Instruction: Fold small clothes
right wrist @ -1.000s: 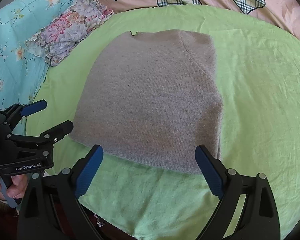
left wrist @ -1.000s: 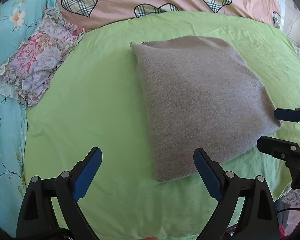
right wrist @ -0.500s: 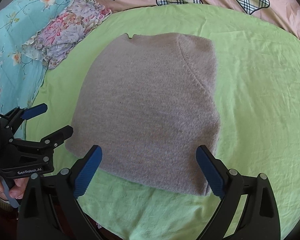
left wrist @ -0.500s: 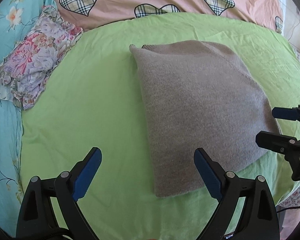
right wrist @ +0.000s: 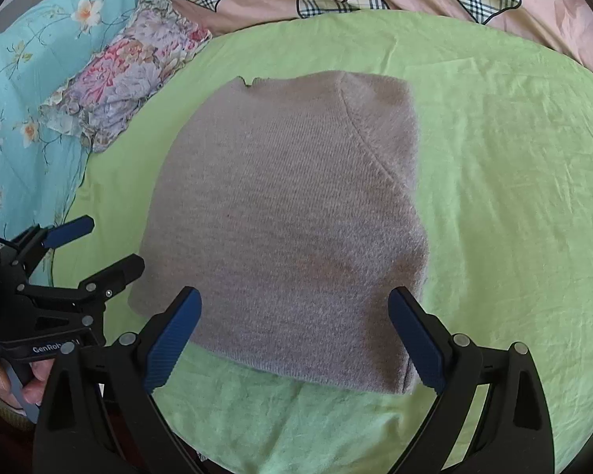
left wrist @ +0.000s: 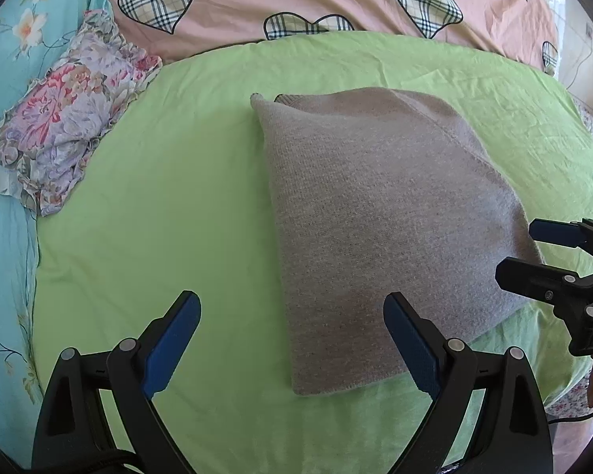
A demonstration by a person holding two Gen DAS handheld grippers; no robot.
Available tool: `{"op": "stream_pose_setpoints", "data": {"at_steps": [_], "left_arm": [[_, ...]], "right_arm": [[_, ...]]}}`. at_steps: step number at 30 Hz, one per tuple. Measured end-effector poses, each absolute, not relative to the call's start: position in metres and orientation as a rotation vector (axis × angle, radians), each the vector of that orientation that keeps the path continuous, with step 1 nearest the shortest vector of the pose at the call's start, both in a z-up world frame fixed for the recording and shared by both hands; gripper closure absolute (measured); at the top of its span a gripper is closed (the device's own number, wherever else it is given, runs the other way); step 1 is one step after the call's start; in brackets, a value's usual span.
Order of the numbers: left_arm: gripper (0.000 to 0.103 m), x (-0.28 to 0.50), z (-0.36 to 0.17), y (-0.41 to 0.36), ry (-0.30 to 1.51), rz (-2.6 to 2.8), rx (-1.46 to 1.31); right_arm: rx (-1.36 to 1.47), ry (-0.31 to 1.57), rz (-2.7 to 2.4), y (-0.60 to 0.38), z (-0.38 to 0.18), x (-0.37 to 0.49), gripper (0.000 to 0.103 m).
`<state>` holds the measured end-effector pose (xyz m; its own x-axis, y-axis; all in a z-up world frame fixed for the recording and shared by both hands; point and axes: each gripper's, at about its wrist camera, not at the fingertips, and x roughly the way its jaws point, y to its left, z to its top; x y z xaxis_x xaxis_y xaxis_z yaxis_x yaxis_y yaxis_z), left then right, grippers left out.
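A grey knitted garment (right wrist: 288, 221), already folded into a rough rectangle, is laid flat on the light-green sheet (right wrist: 514, 197). Both the left gripper (left wrist: 292, 339) and the right gripper (right wrist: 294, 335) are held spread wide and empty above its near hem. If only the top layer is pinched, the fold is likely to be pulled apart.

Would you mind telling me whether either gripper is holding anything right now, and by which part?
Nothing is held. The left gripper and right gripper are both open above the folded grey sweater, which lies free on the green sheet.
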<state>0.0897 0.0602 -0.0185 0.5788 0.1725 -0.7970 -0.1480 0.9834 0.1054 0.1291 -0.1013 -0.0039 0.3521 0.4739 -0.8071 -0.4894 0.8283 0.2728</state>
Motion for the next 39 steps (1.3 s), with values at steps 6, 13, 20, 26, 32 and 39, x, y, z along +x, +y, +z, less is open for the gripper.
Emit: {"op": "stream_pose_setpoints", "data": {"at_steps": [6,13,20,26,32,39], "left_arm": [[0.009,0.0892,-0.0204,0.0577,0.933,0.179,0.018],[0.009,0.0895,-0.0208,0.0586,0.931,0.178,0.015],[0.009,0.0877,-0.0188,0.0579,0.925,0.18,0.018],[0.009,0.0866,-0.0165,0.0569,0.916,0.183,0.027],[0.009,0.0861,-0.0143,0.0542,0.909,0.177,0.034],[0.009,0.0857,-0.0144,0.0532,0.908,0.173,0.034]], "right_arm": [[-0.001,1.034,0.621,-0.0984,-0.008,0.1277,0.007],[0.005,1.026,0.617,-0.0964,-0.0114,0.1251,0.007],[0.006,1.03,0.618,-0.0966,-0.0133,0.1252,0.007],[0.009,1.023,0.613,-0.0974,-0.0116,0.1241,0.007],[0.01,1.021,0.612,-0.0984,-0.0115,0.1239,0.007],[0.012,1.018,0.612,-0.0984,-0.0091,0.1226,0.007]]}}
